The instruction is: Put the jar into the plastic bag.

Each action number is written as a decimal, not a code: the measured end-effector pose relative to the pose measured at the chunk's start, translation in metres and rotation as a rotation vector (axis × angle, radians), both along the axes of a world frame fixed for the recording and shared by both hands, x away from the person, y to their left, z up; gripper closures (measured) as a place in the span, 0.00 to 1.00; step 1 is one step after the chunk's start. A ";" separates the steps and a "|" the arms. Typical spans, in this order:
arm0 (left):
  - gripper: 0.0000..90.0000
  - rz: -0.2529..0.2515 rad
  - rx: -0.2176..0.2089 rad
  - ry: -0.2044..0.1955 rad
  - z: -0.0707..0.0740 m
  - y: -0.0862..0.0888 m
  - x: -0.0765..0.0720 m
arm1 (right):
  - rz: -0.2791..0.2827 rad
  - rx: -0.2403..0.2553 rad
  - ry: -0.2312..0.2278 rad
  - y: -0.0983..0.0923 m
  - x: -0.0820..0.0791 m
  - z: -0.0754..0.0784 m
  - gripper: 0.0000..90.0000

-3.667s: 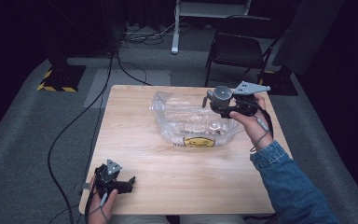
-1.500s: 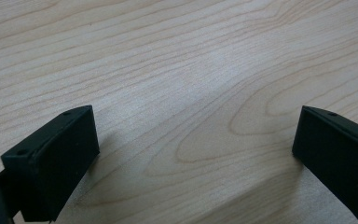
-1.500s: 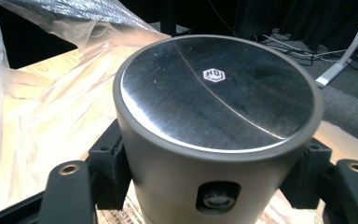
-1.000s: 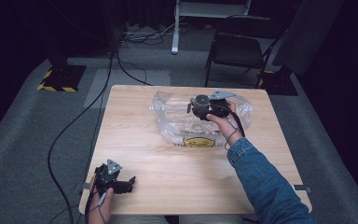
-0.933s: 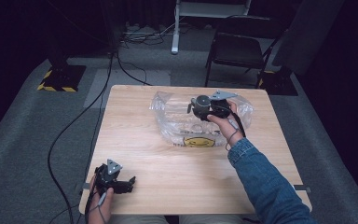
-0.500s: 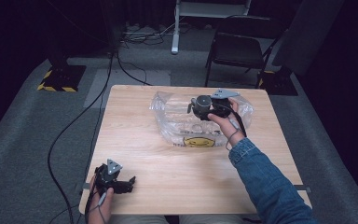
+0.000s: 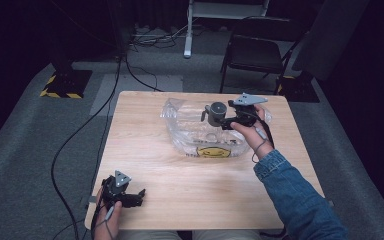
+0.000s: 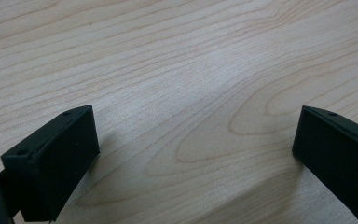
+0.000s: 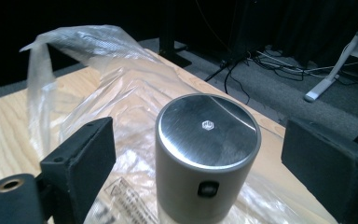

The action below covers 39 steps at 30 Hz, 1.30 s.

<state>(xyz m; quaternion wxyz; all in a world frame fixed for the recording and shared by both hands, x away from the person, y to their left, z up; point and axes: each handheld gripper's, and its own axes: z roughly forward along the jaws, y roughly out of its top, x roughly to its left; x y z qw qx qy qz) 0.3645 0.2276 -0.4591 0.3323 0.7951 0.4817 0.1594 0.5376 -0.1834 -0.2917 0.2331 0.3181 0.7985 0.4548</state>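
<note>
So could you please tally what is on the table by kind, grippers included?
Grippers: 2, the left gripper and the right gripper
Grey cylinders: 1, the cylinder
Clear plastic bags: 1, the plastic bag
Total: 4

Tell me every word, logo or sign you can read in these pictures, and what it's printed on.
No words can be read.
Small hexagon emblem, no letters: on the metal top of the grey cylinder.
Yellow smiley face, no text: on the clear plastic bag.
Triangle mark beside lines of print on the bag in the right gripper view: too blurred to read.
Yellow and black hazard stripes: on the floor stand base.
</note>
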 end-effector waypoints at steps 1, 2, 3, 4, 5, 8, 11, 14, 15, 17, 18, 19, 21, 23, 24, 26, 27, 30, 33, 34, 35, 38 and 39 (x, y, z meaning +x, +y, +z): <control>0.00 0.000 0.000 0.000 0.000 0.000 0.000 | 0.002 -0.008 -0.001 -0.001 -0.002 0.002 0.11; 0.00 0.000 0.000 0.000 0.000 0.000 0.000 | 0.003 -0.013 -0.002 -0.002 -0.005 0.004 0.11; 0.00 0.000 0.000 0.000 0.000 0.000 0.000 | 0.006 -0.015 -0.005 -0.003 -0.007 0.007 0.11; 0.00 0.000 0.000 0.000 0.000 0.000 0.000 | 0.008 -0.013 -0.005 -0.004 -0.009 0.009 0.11; 0.00 -0.001 0.001 0.000 0.000 0.000 0.000 | 0.009 -0.014 -0.008 -0.006 -0.012 0.011 0.11; 0.00 0.000 0.000 0.000 0.000 0.000 0.000 | 0.014 -0.012 -0.016 -0.010 -0.019 0.018 0.11; 0.00 0.000 0.000 0.000 0.000 0.000 0.000 | 0.019 -0.010 -0.019 -0.014 -0.025 0.022 0.11; 0.00 0.000 0.000 0.000 0.000 0.000 0.000 | 0.025 -0.005 -0.016 -0.017 -0.031 0.026 0.11; 0.00 0.000 0.000 0.000 0.000 0.000 0.000 | 0.028 -0.005 -0.016 -0.019 -0.033 0.027 0.11; 0.00 -0.001 0.003 0.001 0.000 0.000 0.000 | 0.039 0.007 -0.009 -0.021 -0.036 0.029 0.11; 0.00 -0.002 0.003 0.001 0.000 0.000 0.000 | 0.040 0.010 -0.007 -0.022 -0.038 0.030 0.11; 0.00 -0.001 0.003 0.001 0.000 0.000 0.000 | 0.040 0.009 -0.008 -0.023 -0.040 0.031 0.11; 0.00 -0.001 0.003 0.002 0.000 0.000 0.000 | 0.041 0.007 -0.010 -0.025 -0.043 0.032 0.11; 0.00 -0.001 0.003 0.001 0.000 0.000 0.000 | 0.042 0.007 -0.009 -0.028 -0.046 0.034 0.11; 0.00 -0.001 0.003 0.001 0.000 0.000 0.000 | 0.044 0.011 -0.007 -0.030 -0.047 0.034 0.11; 0.00 -0.001 0.003 0.001 0.000 0.000 0.000 | 0.050 0.017 -0.004 -0.033 -0.050 0.036 0.11; 0.00 -0.001 0.003 0.002 0.000 0.000 0.000 | 0.050 0.017 -0.005 -0.034 -0.052 0.036 0.11; 0.00 -0.001 0.003 0.001 0.000 0.000 0.000 | 0.049 0.021 -0.008 -0.039 -0.056 0.039 0.11; 0.00 -0.001 0.003 0.002 0.000 0.000 0.000 | 0.049 0.019 -0.010 -0.043 -0.060 0.041 0.11; 0.00 -0.001 0.003 0.001 0.000 0.000 0.000 | 0.047 0.016 -0.010 -0.044 -0.061 0.041 0.11; 0.00 -0.001 0.003 0.001 0.000 0.000 0.000 | 0.047 0.014 -0.010 -0.046 -0.062 0.041 0.11; 0.00 -0.001 0.003 0.001 0.000 0.000 0.000 | 0.044 0.012 -0.008 -0.050 -0.065 0.042 0.11; 0.00 -0.001 0.003 0.001 0.000 0.000 0.000 | 0.043 0.016 -0.005 -0.052 -0.066 0.042 0.11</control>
